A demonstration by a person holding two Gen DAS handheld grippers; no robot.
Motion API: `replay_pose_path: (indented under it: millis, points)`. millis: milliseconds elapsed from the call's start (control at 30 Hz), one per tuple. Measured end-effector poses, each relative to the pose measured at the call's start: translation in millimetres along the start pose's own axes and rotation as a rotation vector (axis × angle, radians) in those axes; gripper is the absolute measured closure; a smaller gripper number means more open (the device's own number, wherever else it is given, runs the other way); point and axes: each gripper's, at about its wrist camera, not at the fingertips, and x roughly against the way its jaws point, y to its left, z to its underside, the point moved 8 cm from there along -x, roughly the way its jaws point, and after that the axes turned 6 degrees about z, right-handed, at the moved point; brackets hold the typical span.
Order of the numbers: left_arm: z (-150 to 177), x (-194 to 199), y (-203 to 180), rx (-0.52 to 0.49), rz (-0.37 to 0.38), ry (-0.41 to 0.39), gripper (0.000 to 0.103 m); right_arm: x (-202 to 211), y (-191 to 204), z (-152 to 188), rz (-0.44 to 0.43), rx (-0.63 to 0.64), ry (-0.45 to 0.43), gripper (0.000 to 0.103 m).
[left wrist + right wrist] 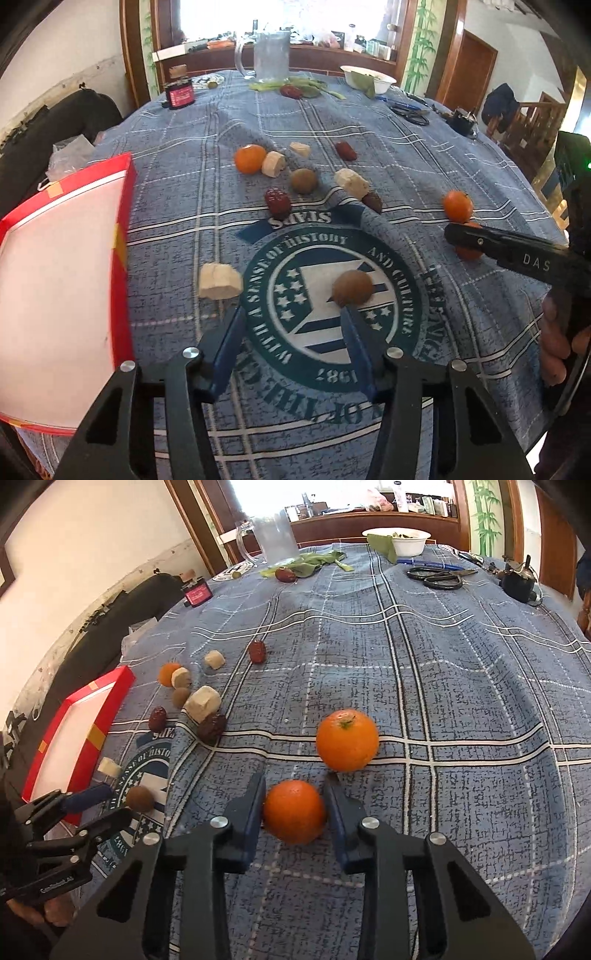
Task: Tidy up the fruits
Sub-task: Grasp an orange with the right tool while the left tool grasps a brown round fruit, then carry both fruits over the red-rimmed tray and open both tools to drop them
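Lying empty beside fruit: red tray [123, 221].

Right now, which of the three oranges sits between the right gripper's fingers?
The nearest orange, flanked by the right gripper with its fingers either side. The stemmed orange lies just beyond; the third orange is far left among the pale chunks.

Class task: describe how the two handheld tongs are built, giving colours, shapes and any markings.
Both tongs, left and right, have black angular frames with cut-out slots, round silver bolts and flat blue finger pads. White lettering marks the black side arms: "DAS" is legible on the right one.
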Motion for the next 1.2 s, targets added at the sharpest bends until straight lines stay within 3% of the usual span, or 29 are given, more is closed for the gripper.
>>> replay_pose_path:
  millis: [300,400,433,533,733,967,1200]
  points:
    - [-15.7,-14.7,-24.2,-0.039,0.04,0.023,0.055,0.4,-0.3,0.9,-0.013,-0.016,0.001,0.069]
    - [-16.7,-20.3,-29.7,-0.061,0.052,0.033,0.065,0.4,0.7,0.3,-0.013,-0.017,0.003,0.069]
    - [-16.1,-23.5,-30.3,-0.064,0.054,0.04,0.073,0.5,0.6,0.2,-0.013,-0.018,0.003,0.069]
    - [-18.1,-27.8,-31.7,-0.087,0.042,0.022,0.079,0.2,0.4,0.2,-0.017,-0.02,0.003,0.069]
    - [-17.1,-19.7,-27.6,-0.073,0.064,0.007,0.081,0.0,1.5,0.3,-0.037,-0.023,0.004,0.069]
    - [-25.1,22.2,7.0,-0.013,0.004,-0.102,0.081,-0.4,0.8,-0.1,-0.062,-0.04,0.0,0.069]
    - [-16.7,62.8,85.4,0.094,-0.16,-0.171,0.081,10.5,12.9,-5.8,-0.051,-0.061,-0.034,0.069]
